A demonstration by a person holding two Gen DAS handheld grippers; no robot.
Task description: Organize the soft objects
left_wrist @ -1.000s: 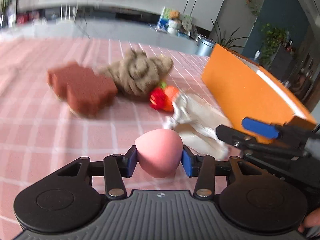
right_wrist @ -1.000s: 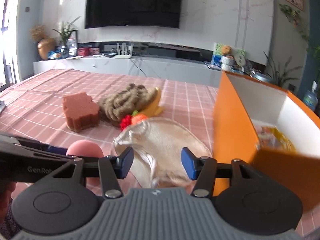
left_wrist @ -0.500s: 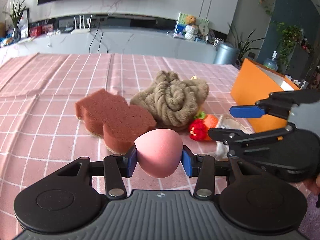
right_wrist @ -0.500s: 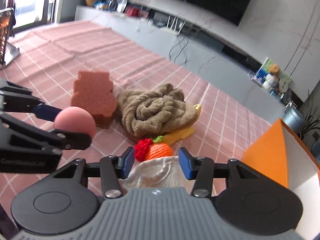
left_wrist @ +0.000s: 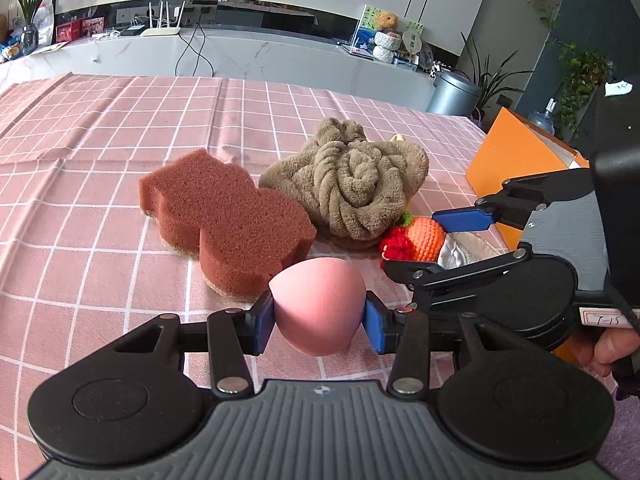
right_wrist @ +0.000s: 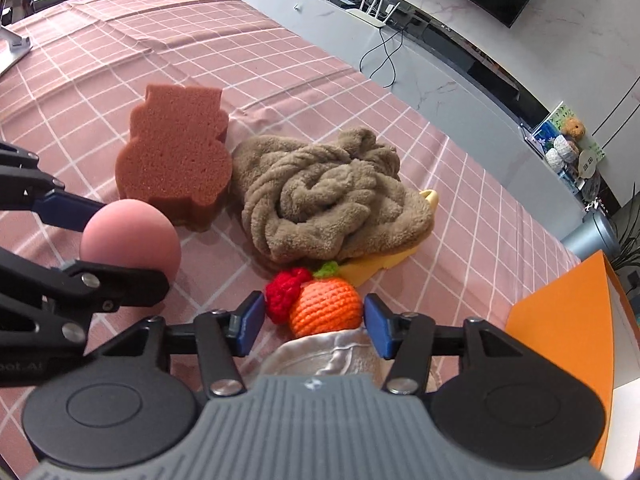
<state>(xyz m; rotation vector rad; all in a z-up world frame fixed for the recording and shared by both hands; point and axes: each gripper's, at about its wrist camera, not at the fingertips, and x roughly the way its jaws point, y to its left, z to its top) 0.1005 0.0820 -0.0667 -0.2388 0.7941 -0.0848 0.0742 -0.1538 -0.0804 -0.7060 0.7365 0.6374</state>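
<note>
My left gripper (left_wrist: 319, 322) is shut on a pink egg-shaped sponge (left_wrist: 318, 306), held above the cloth; the sponge also shows in the right wrist view (right_wrist: 130, 236). My right gripper (right_wrist: 314, 326) is open, its fingers on either side of a crocheted orange and red toy (right_wrist: 320, 304), over a silvery satin cloth (right_wrist: 332, 354). A brown bear-shaped sponge (left_wrist: 224, 216) and a rolled tan towel (left_wrist: 352, 184) lie behind. A yellow piece (right_wrist: 384, 262) sticks out from under the towel.
An orange box (left_wrist: 516, 160) stands at the right of the pink checked tablecloth (left_wrist: 100, 140); it also shows in the right wrist view (right_wrist: 568, 320). A grey low cabinet (left_wrist: 240, 52) runs behind the table.
My right gripper has moved forward and down over the satin cloth until its fingers flank the crocheted toy. My left gripper has kept hold of the pink sponge and turned left.
</note>
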